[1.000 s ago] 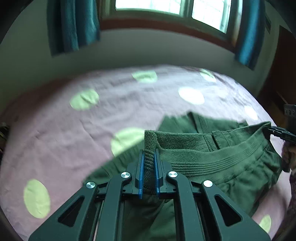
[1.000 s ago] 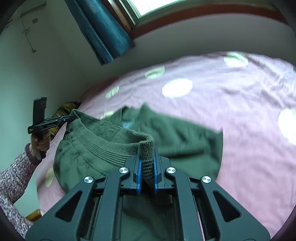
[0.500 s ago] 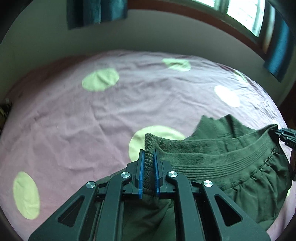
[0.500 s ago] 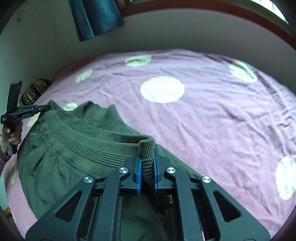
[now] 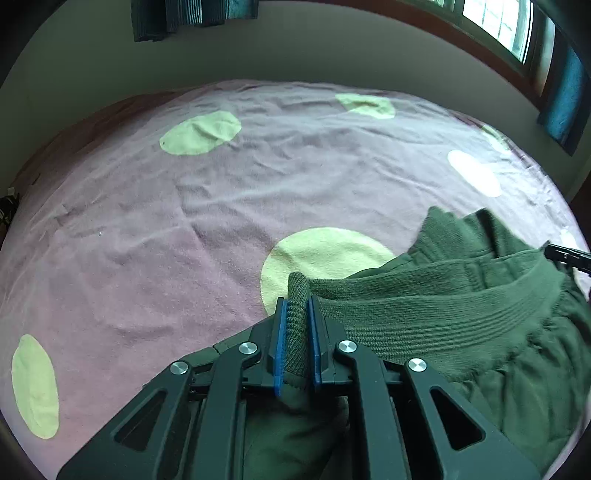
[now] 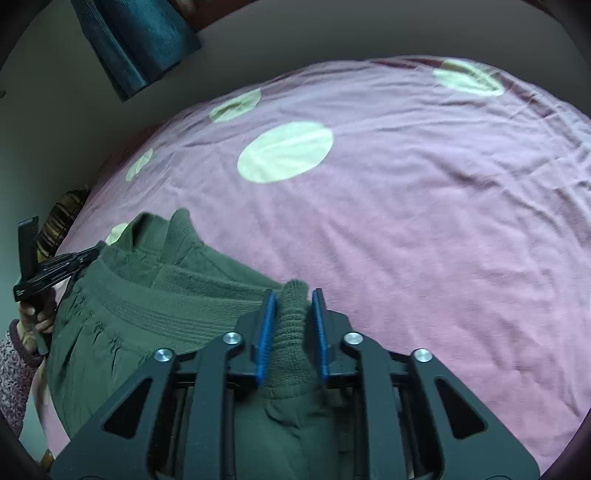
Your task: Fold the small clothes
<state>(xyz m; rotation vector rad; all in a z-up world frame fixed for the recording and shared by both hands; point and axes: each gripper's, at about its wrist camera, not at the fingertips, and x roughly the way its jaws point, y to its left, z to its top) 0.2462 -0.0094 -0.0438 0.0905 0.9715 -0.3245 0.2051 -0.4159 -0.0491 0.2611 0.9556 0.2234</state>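
A pair of small dark green pants [image 5: 461, 325] lies on the pink bed sheet [image 5: 184, 240], its ribbed waistband stretched between my two grippers. My left gripper [image 5: 297, 306] holds one end of the waistband; its jaws are starting to open, but the blue pads still touch the cloth. My right gripper [image 6: 293, 295] is at the other end of the pants [image 6: 147, 314]. Its jaws are opening, with small gaps on both sides of the ribbed fold between them. The right wrist view also shows the left gripper [image 6: 55, 266] in a hand [image 6: 37, 317].
The pink sheet [image 6: 424, 221] with pale green dots spreads wide beyond the pants. A wall, teal curtains [image 6: 136, 40] and a window [image 5: 495, 26] stand behind the bed. A striped thing [image 6: 59, 218] lies at the bed's far left edge.
Both grippers have sunk toward the bed with the waistband, and the pants have settled onto the sheet. The right jaws have parted from the cloth; the left ones have barely widened.
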